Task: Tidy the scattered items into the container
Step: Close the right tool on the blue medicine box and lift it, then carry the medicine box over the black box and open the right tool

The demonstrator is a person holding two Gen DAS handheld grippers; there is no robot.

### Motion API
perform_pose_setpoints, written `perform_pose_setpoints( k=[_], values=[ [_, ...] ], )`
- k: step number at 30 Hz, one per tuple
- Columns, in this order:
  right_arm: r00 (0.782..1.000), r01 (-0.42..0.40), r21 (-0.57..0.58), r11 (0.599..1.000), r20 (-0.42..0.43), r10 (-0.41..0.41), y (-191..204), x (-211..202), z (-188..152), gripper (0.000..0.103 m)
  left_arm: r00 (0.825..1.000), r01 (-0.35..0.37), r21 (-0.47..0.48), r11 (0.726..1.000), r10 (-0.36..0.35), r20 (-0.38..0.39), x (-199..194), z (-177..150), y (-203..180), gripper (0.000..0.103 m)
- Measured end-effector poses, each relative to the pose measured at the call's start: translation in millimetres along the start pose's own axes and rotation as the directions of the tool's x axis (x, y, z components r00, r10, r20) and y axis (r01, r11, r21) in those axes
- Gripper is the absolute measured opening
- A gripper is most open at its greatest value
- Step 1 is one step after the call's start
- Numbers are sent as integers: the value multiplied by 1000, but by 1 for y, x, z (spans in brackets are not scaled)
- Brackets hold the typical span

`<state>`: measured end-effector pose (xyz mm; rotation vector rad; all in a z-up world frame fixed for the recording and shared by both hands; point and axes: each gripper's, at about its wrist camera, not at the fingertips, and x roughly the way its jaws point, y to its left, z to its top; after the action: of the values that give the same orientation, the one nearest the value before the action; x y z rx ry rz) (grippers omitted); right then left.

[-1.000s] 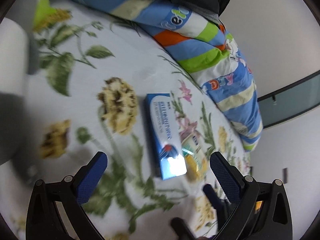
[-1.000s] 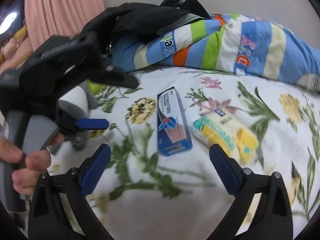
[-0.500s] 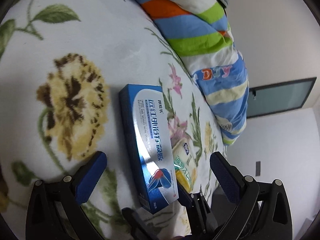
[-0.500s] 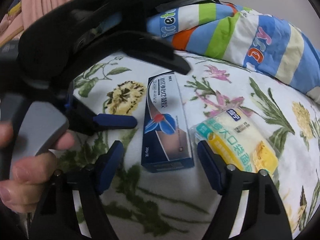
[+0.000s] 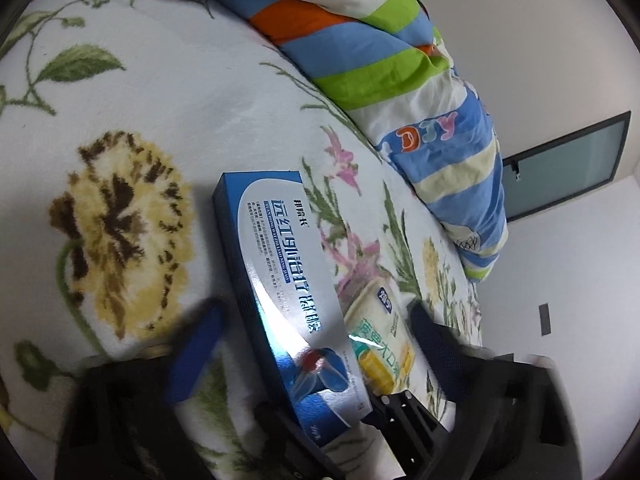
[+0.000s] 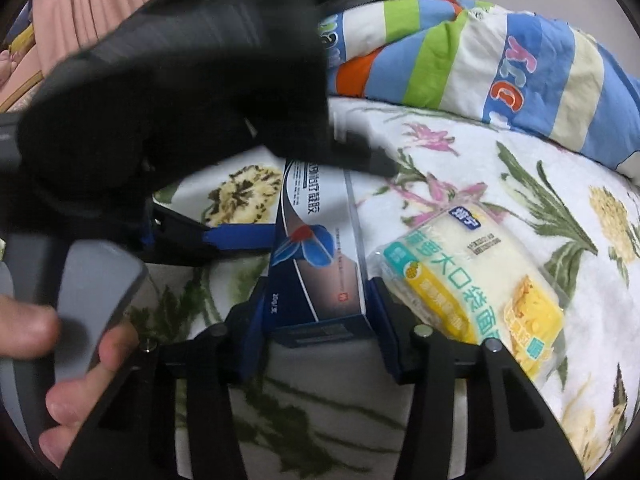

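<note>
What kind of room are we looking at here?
Most likely a bedroom, with the work done on a bed. A floral blanket covers the soft surface, a striped quilt is bunched at its far edge, and a pink curtain hangs behind.

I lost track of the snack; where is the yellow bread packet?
In the right wrist view the yellow bread packet lies on the floral blanket, just right of the blue box that the right gripper clasps.

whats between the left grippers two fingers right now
The blue box lies between the left gripper's open fingers, on the floral blanket; the left wrist view shows it.
</note>
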<state>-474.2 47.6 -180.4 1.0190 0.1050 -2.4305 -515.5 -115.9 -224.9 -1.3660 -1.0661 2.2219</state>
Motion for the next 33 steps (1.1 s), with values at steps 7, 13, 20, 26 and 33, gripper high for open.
perform_pose_setpoints(
  k=[7, 13, 20, 26, 33],
  values=[
    [1000, -7, 9, 1000, 28, 7, -3, -7, 1, 49, 1000, 3, 7, 1000, -3, 20, -2, -2, -1, 52],
    [995, 1, -3, 1000, 96, 0, 1, -23, 2, 49, 998, -4, 61, 998, 0, 60, -16, -6, -19, 52],
    [993, 0, 20, 1000, 117, -2, 2, -37, 5, 49, 997, -17, 82, 997, 11, 71, -26, -10, -35, 52],
    [990, -12, 28, 1000, 141, 8, 7, -84, 16, 49, 995, -24, 114, 993, 13, 97, -58, -24, -71, 52],
    [978, 14, 38, 999, 205, -21, 6, -174, 22, 49, 994, -16, 189, 982, -5, 111, -99, -56, -149, 52]
  ],
)
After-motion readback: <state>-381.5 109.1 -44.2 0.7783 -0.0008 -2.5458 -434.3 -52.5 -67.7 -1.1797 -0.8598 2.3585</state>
